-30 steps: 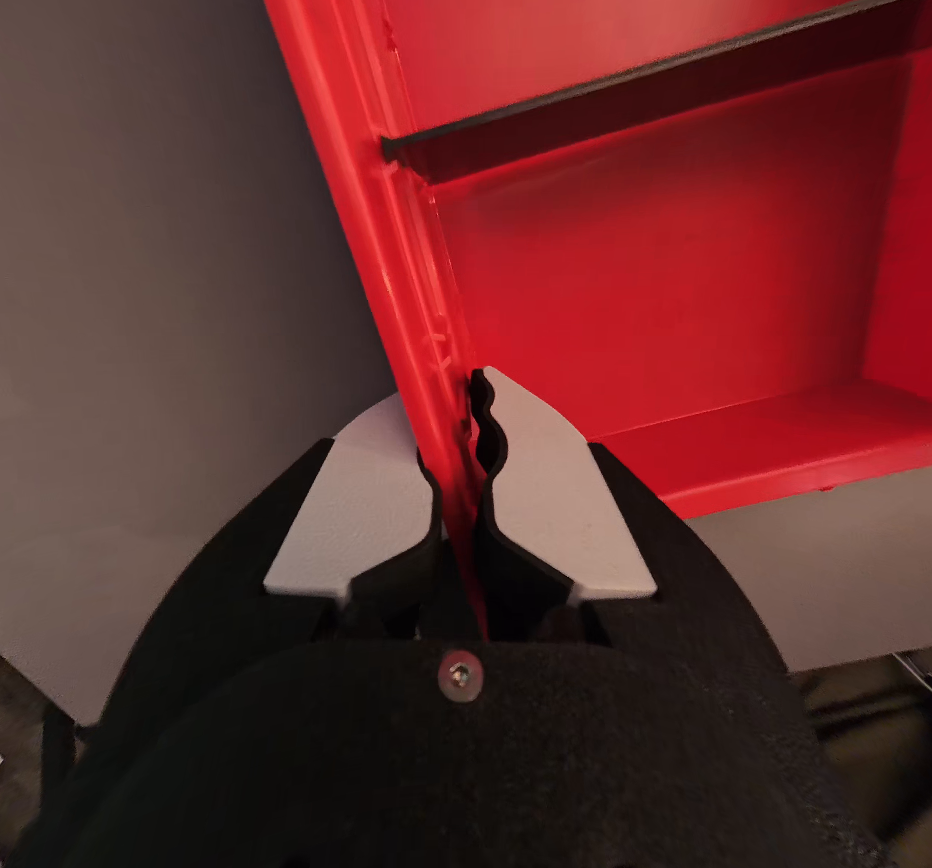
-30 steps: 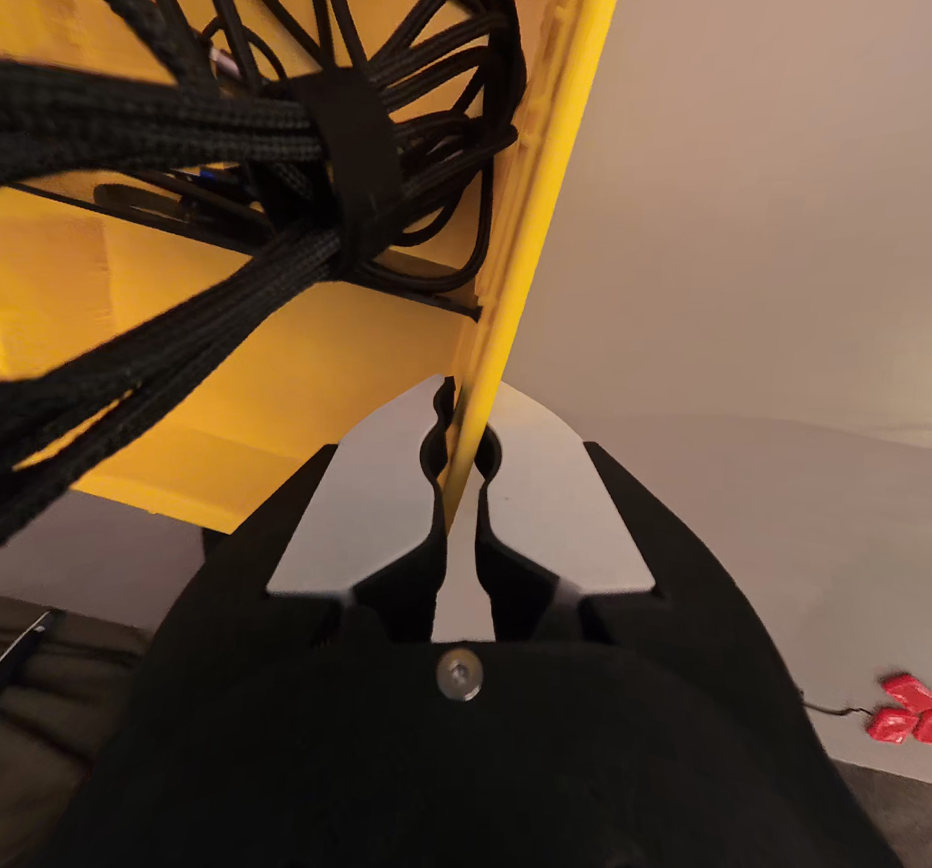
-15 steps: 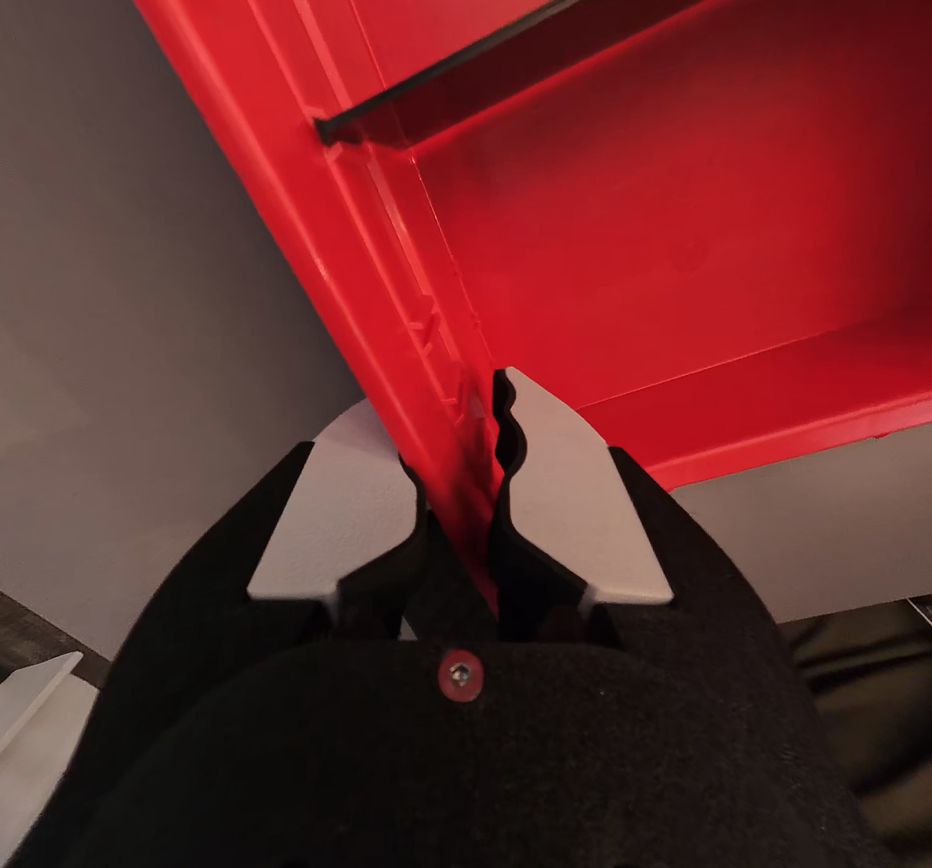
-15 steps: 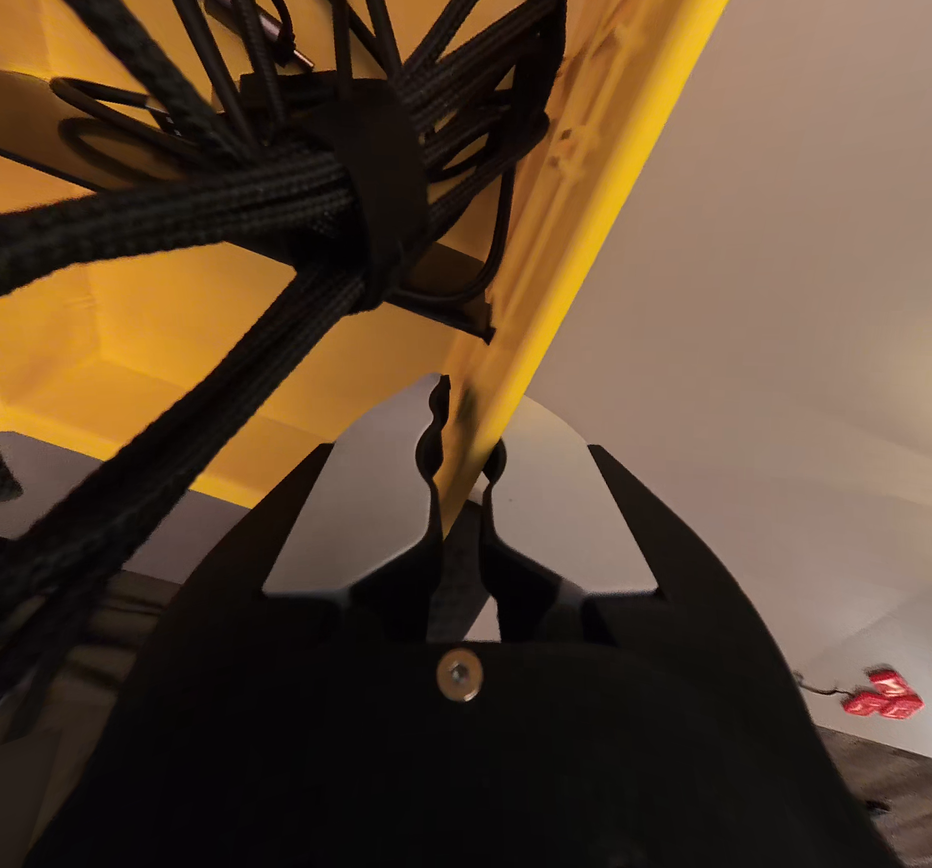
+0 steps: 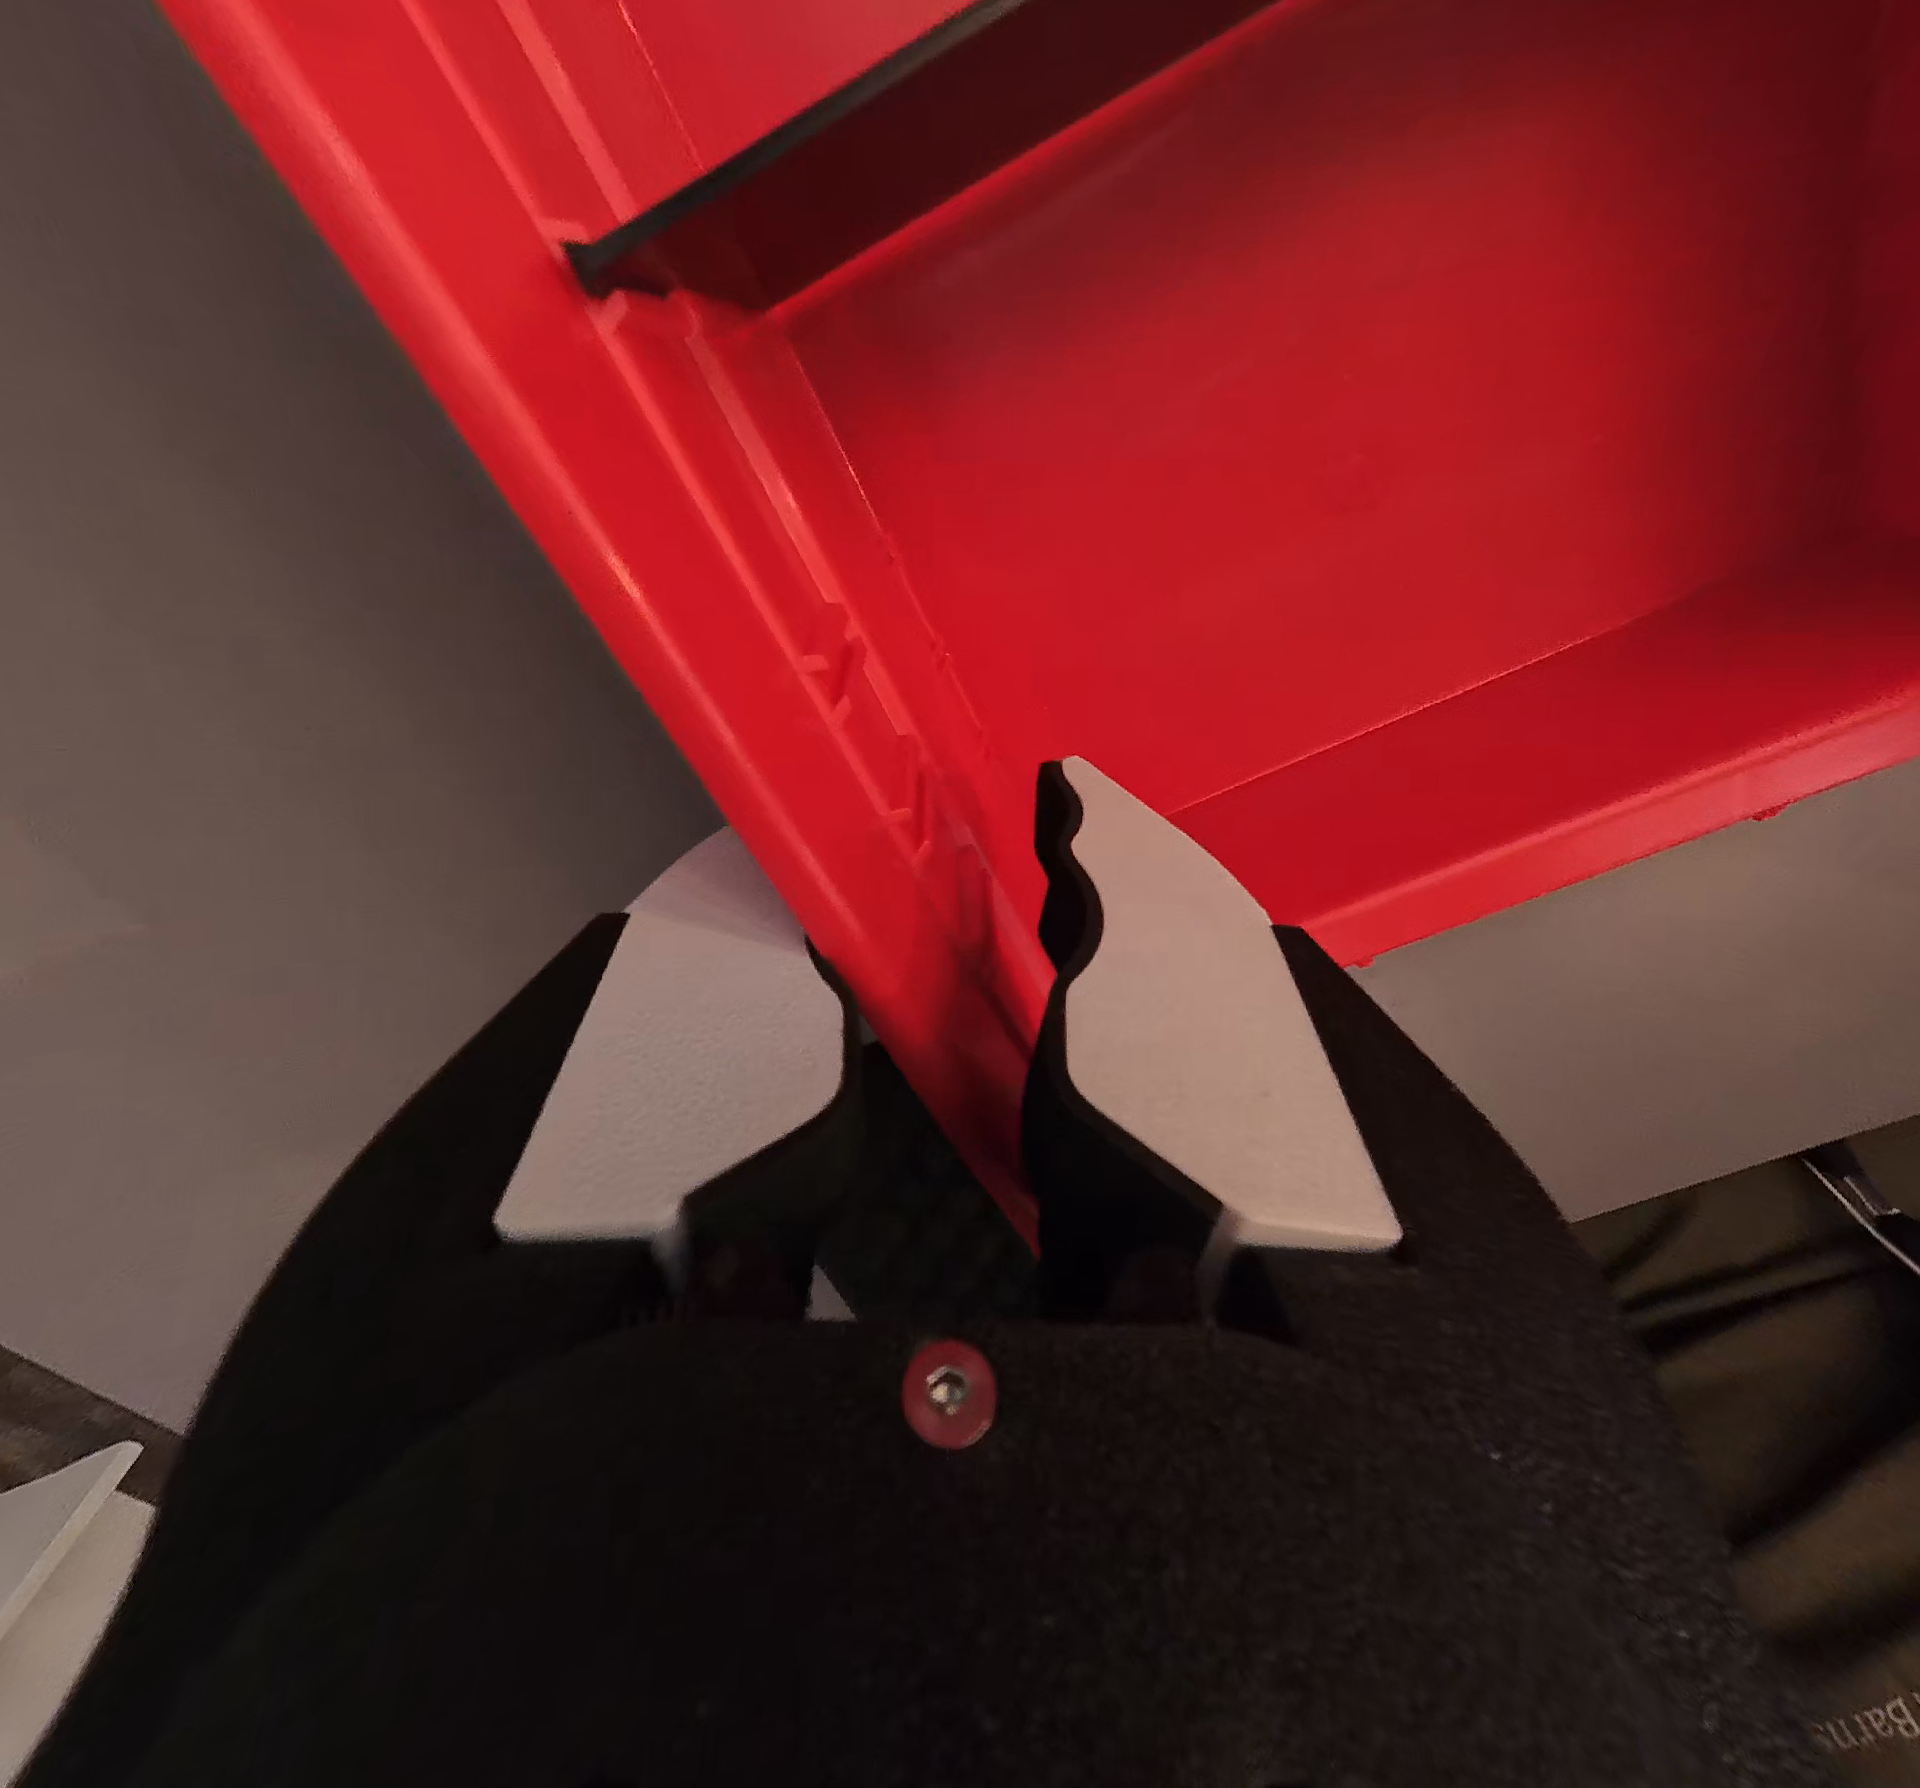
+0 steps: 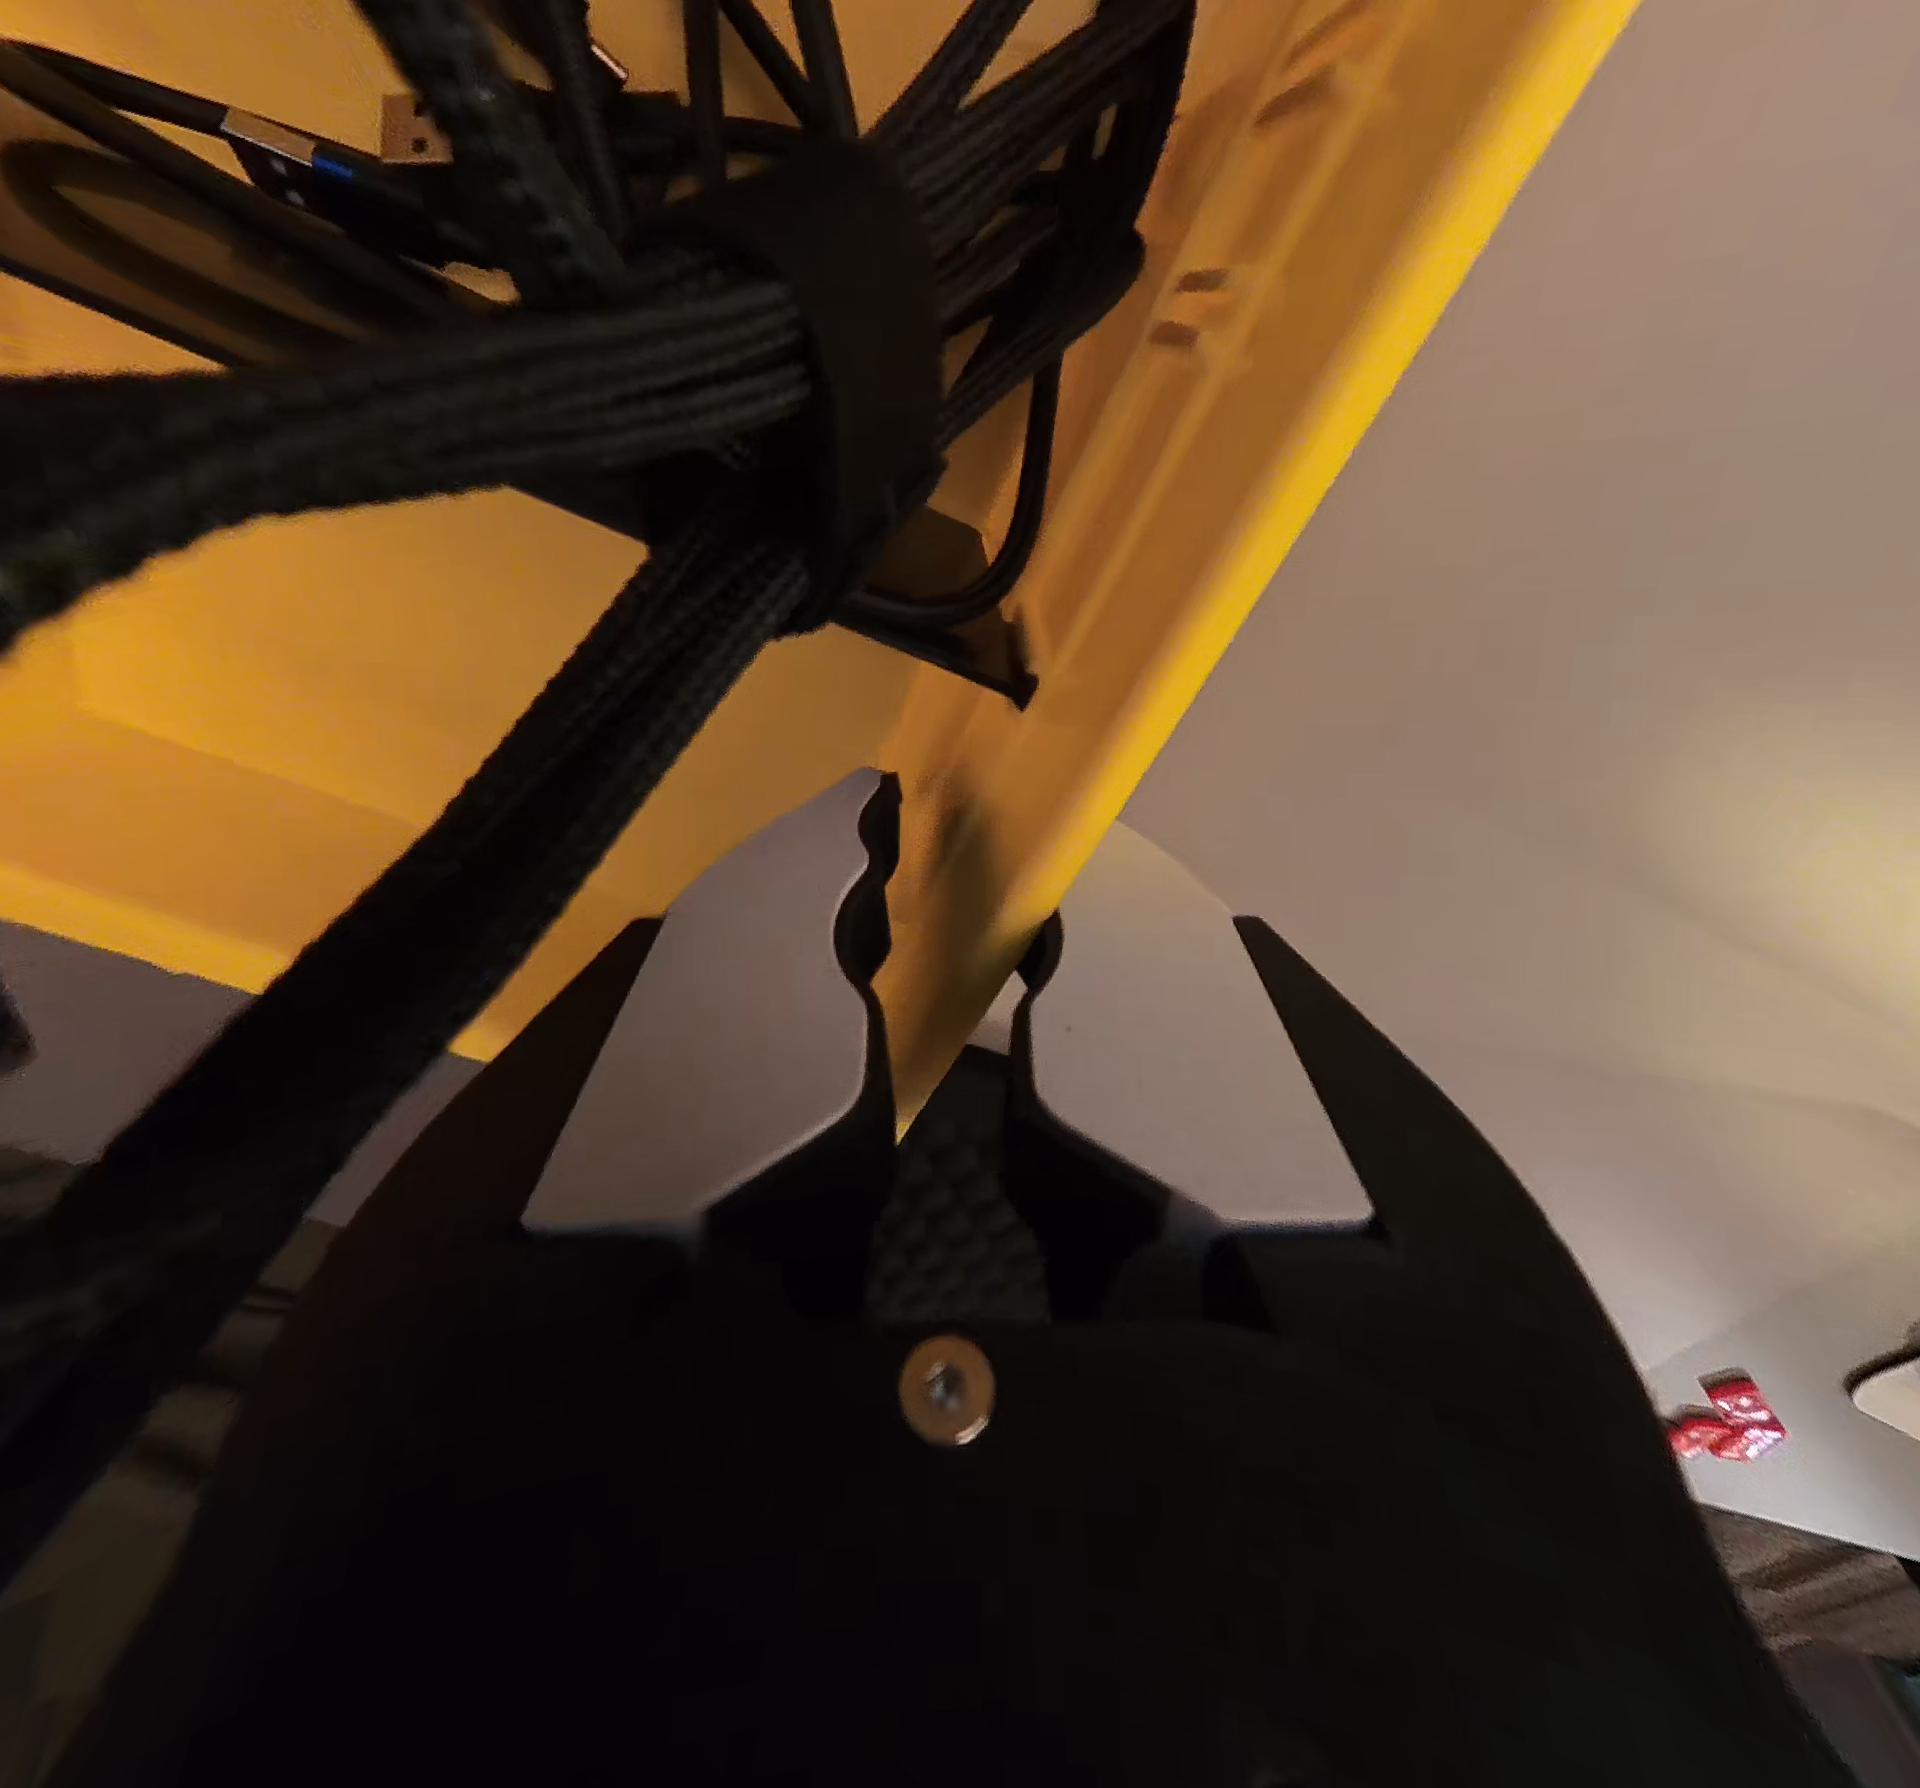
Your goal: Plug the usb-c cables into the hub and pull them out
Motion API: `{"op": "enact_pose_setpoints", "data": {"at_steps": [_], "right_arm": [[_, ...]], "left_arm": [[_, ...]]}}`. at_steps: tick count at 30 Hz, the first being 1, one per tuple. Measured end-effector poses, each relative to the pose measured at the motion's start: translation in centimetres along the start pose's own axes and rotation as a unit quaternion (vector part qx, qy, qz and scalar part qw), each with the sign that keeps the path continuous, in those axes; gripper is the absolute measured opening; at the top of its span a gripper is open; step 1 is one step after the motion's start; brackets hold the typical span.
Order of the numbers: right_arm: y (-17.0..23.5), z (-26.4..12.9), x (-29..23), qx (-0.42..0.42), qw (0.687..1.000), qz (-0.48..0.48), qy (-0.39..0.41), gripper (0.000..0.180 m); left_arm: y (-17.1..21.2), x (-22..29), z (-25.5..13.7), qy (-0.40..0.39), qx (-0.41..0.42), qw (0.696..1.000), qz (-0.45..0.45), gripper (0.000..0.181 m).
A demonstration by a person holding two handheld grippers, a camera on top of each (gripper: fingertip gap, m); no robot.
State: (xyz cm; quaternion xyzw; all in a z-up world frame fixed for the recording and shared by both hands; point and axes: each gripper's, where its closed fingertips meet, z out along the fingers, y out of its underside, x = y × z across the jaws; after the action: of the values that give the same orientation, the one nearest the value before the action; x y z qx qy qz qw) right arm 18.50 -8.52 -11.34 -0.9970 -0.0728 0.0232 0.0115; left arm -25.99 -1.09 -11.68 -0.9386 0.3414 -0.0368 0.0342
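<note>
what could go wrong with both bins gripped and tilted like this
The black cables hang out over the tilted yellow bin, so they could slide out or snag. The right gripper pinches only the bin's thin side wall; it may slip. The left gripper grips the empty red bin the same way.

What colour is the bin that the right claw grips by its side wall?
Yellow. The bin, holding black cables, shows best in the right wrist view.

Black hand-held gripper (image 5: 940,917), grey fingers (image 5: 1195,1042), centre screw (image 5: 945,1395)
</note>
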Motion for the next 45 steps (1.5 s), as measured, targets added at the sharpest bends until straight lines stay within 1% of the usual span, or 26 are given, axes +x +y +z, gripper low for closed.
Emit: {"op": "enact_pose_setpoints", "data": {"at_steps": [2,4,5,7,10,12,14,15,16,17,18,19,20,21,23,25,26,27,29,32,34,36,37,41,45], "right_arm": [[0.0,-0.2,-0.3,0.005,0.999,0.007,-0.032,0.018],[0.1,-0.8,-0.4,0.015,0.998,0.019,-0.062,0.017],[0.2,-1.5,-0.2,0.028,0.997,0.026,-0.065,0.013],[0.5,-3.5,0.0,0.071,0.995,0.03,-0.069,0.013],[1.7,-7.5,0.1,0.147,0.987,0.047,-0.045,0.013],[1.8,-10.9,-1.7,0.231,0.972,0.022,-0.044,0.013],[0.4,-14.3,-4.7,0.34,0.939,-0.026,-0.051,0.016],[-0.6,-15.7,-7.1,0.391,0.915,-0.071,-0.072,0.02],[-1.4,-16.8,-10.1,0.436,0.885,-0.119,-0.108,0.027],[-1.9,-17.5,-13.6,0.472,0.848,-0.178,-0.162,0.032],[-2.4,-18.0,-16.9,0.498,0.808,-0.224,-0.221,0.033],[-2.8,-17.5,-19.6,0.482,0.794,-0.247,-0.277,0.03],[-3.6,-16.2,-21.2,0.432,0.813,-0.234,-0.311,0.024],[-4.8,-14.5,-22.1,0.38,0.843,-0.21,-0.319,0.024],[-6.9,-12.0,-24.1,0.328,0.869,-0.194,-0.316,0.023],[-8.7,-8.9,-24.4,0.272,0.911,-0.178,-0.252,0.034],[-9.3,-7.7,-24.2,0.247,0.929,-0.176,-0.213,0.035],[-9.7,-6.7,-24.0,0.227,0.942,-0.175,-0.175,0.035],[-10.2,-5.5,-23.9,0.193,0.959,-0.162,-0.127,0.037],[-10.0,-4.2,-24.0,0.143,0.975,-0.139,-0.095,0.039],[-10.2,-3.3,-23.9,0.128,0.982,-0.117,-0.079,0.04],[-10.5,-2.2,-23.9,0.116,0.986,-0.08,-0.087,0.039],[-11.1,-2.1,-23.9,0.124,0.987,-0.056,-0.088,0.031],[-11.8,-1.1,-24.0,0.123,0.986,0.013,-0.108,0.028],[-12.2,-0.2,-24.0,0.118,0.99,0.021,-0.075,0.03]], "left_arm": [[0.1,0.1,0.0,0.01,0.002,1.0,0.003,0.031],[0.7,0.0,0.1,0.008,-0.005,1.0,0.017,0.038],[0.8,-0.2,0.0,0.003,-0.003,1.0,0.022,0.041],[0.7,-0.3,-0.5,-0.001,0.012,1.0,0.025,0.041],[0.1,-0.5,-1.9,0.0,0.055,0.998,0.024,0.042],[-0.2,-0.9,-3.1,-0.01,0.085,0.996,0.021,0.048],[-0.5,-1.5,-4.3,-0.025,0.118,0.993,0.017,0.046],[-0.7,-1.8,-4.9,-0.037,0.134,0.99,0.015,0.045],[-0.8,-2.1,-5.5,-0.046,0.149,0.988,0.013,0.044],[-0.9,-2.2,-6.1,-0.048,0.163,0.985,0.012,0.043],[-1.0,-2.1,-6.6,-0.048,0.176,0.983,0.012,0.043],[-1.1,-2.1,-7.1,-0.049,0.189,0.981,0.014,0.042],[-1.1,-2.1,-7.6,-0.054,0.202,0.978,0.018,0.042],[-1.2,-2.1,-8.1,-0.06,0.213,0.975,0.021,0.041],[-1.2,-2.1,-8.9,-0.067,0.231,0.97,0.026,0.041],[-1.2,-1.8,-9.5,-0.066,0.247,0.966,0.031,0.039],[-1.2,-1.7,-9.8,-0.066,0.253,0.965,0.034,0.039],[-1.2,-1.7,-10.0,-0.068,0.258,0.963,0.034,0.039],[-1.2,-1.7,-10.4,-0.071,0.267,0.961,0.033,0.038],[-1.4,-1.6,-10.7,-0.068,0.275,0.958,0.036,0.037],[-1.7,-1.5,-10.6,-0.066,0.277,0.958,0.039,0.037],[-1.8,-1.3,-10.5,-0.065,0.274,0.959,0.045,0.036],[-1.9,-1.1,-10.5,-0.065,0.274,0.958,0.049,0.036],[-2.2,-0.3,-11.0,-0.06,0.288,0.953,0.065,0.035],[-2.5,0.4,-11.7,-0.057,0.306,0.947,0.079,0.033]]}}
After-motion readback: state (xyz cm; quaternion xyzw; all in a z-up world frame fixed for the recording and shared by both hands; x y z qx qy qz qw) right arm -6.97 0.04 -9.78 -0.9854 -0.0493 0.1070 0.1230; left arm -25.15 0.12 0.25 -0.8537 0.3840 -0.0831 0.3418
